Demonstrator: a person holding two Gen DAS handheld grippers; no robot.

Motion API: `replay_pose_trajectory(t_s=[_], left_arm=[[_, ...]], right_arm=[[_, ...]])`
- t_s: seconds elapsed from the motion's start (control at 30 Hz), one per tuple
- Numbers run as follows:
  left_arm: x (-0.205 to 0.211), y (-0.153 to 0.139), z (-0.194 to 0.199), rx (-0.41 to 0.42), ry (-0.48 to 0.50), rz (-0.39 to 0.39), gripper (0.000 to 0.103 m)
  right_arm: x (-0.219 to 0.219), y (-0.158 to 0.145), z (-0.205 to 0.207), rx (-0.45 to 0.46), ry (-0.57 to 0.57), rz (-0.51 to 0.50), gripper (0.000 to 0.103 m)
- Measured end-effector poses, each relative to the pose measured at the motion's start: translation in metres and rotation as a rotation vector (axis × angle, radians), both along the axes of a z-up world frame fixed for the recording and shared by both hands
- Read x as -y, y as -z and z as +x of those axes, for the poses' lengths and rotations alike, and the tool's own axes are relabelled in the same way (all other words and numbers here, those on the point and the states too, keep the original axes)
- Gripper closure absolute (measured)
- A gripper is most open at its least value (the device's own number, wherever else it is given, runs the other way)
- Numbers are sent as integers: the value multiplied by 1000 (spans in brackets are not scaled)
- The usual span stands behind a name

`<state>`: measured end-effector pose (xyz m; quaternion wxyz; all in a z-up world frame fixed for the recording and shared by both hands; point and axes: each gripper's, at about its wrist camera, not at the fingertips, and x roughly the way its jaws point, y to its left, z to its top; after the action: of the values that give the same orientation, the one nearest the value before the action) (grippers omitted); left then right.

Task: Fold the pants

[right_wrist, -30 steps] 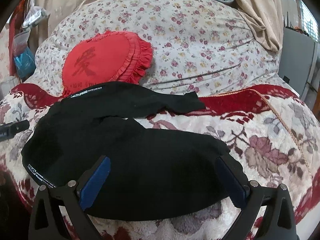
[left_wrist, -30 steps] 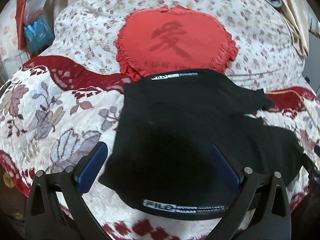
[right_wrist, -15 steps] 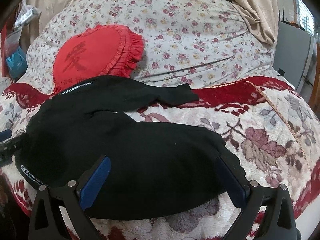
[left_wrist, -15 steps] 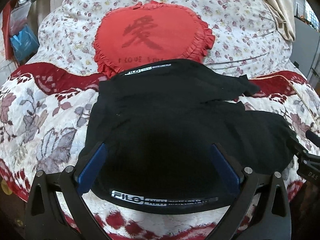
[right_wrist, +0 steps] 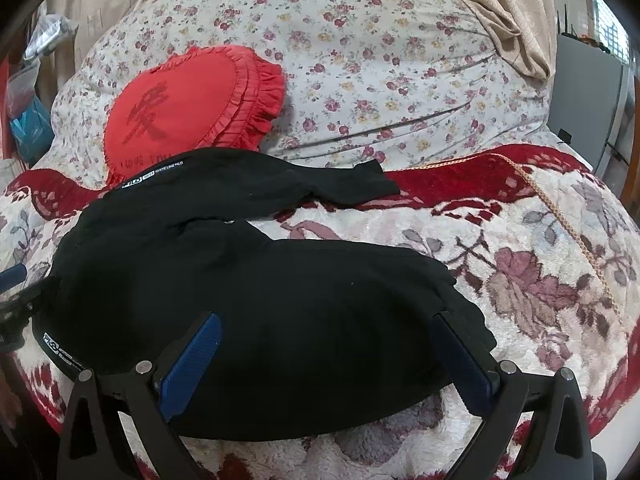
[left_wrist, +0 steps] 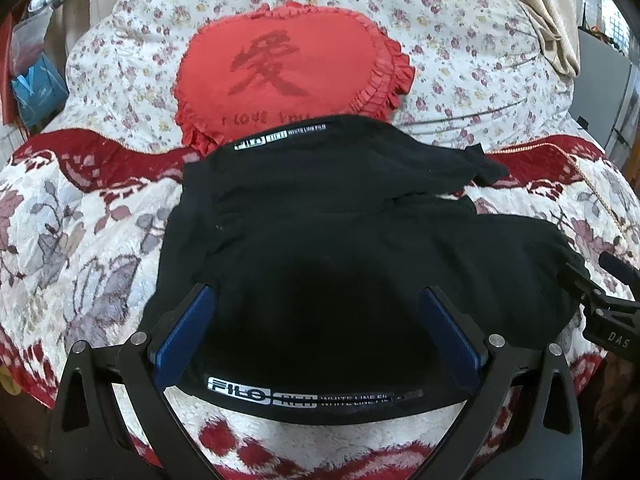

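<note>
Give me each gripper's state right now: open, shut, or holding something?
Left gripper: open, jaws spread over the black pants, gripping nothing.
Right gripper: open over the pants, gripping nothing.

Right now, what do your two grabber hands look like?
Both look alike. The left gripper and right gripper have black forked frames with round silver bolts, and fingers lined with ribbed blue pads. White letters "DAS" show on the right one's side.
</note>
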<state>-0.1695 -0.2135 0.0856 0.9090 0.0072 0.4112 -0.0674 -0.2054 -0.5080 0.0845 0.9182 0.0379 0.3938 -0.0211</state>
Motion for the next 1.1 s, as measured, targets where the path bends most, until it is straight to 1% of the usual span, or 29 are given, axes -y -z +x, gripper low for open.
replay_pose_trajectory(t_s=[0.27, 0.5, 0.7, 1.1], left_arm=[[-5, 4, -1, -18, -12, -17, 1], [-7, 6, 0, -27, -24, -8, 1], [-8, 6, 0, -17, -30, 7, 1], [-13, 10, 0, -22, -43, -3, 1]], right_arm=[[-5, 1, 4, -19, -14, -4, 0], [-5, 1, 6, -23, -17, 6, 0], [-6, 2, 7, -31, -19, 14, 0], [-9, 5, 8, -45, -26, 17, 0]])
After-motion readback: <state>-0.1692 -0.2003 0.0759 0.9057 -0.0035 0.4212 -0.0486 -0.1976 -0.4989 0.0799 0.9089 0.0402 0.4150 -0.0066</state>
